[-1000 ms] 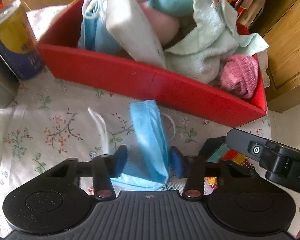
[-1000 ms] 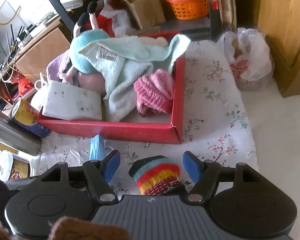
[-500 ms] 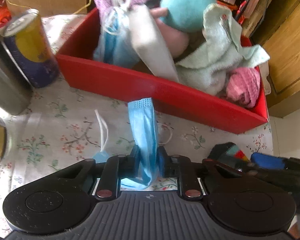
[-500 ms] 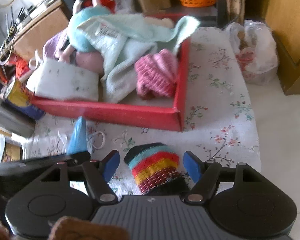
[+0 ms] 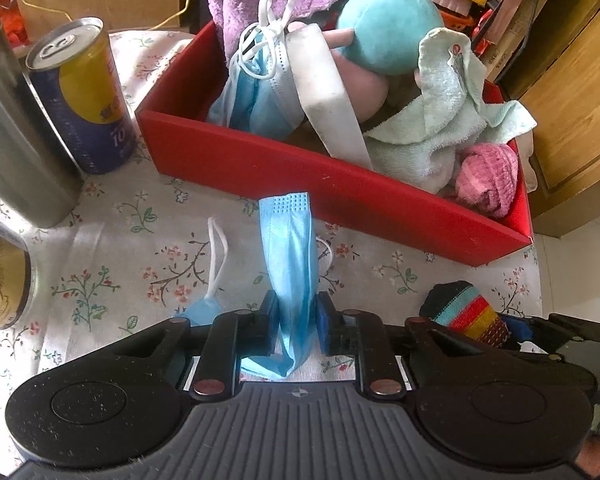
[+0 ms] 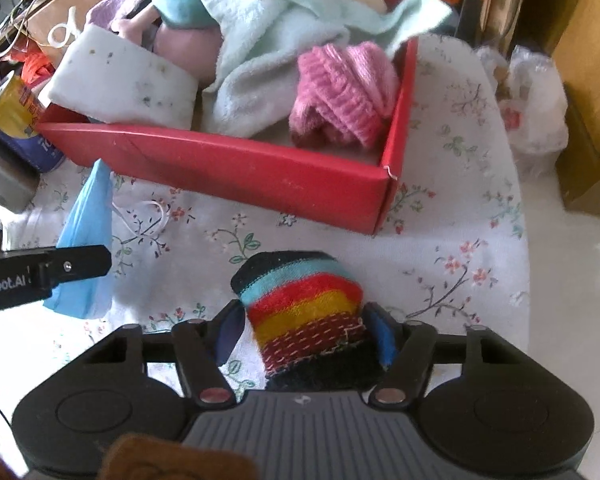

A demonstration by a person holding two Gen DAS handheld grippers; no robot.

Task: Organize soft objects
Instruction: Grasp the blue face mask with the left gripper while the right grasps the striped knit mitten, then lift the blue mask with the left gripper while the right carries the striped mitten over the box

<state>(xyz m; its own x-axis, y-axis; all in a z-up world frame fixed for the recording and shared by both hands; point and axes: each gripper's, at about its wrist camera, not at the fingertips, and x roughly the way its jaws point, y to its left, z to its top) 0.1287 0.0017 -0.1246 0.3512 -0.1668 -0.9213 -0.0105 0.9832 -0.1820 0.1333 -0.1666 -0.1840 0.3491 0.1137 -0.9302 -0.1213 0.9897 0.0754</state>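
My left gripper (image 5: 296,320) is shut on a blue face mask (image 5: 288,264) and holds it a little above the floral cloth; the mask also shows in the right wrist view (image 6: 86,236). My right gripper (image 6: 306,334) is shut on a rainbow-striped sock (image 6: 304,300), seen too in the left wrist view (image 5: 466,310). Just beyond both stands a red box (image 5: 340,188) (image 6: 228,172) full of soft things: a pale green towel (image 6: 260,76), a pink knit item (image 6: 344,92), a white sponge (image 6: 124,84), masks (image 5: 256,96) and a teal plush (image 5: 388,28).
A yellow and blue can (image 5: 84,96), a steel flask (image 5: 16,140) and another can (image 5: 0,276) stand left of the box. A wooden cabinet (image 5: 572,80) and a plastic bag (image 6: 532,112) are on the right. The table edge (image 6: 528,240) runs right of the sock.
My left gripper closed on the blue mask and raised it slightly. My right gripper closed on the striped sock. Both moved closer to the red box.
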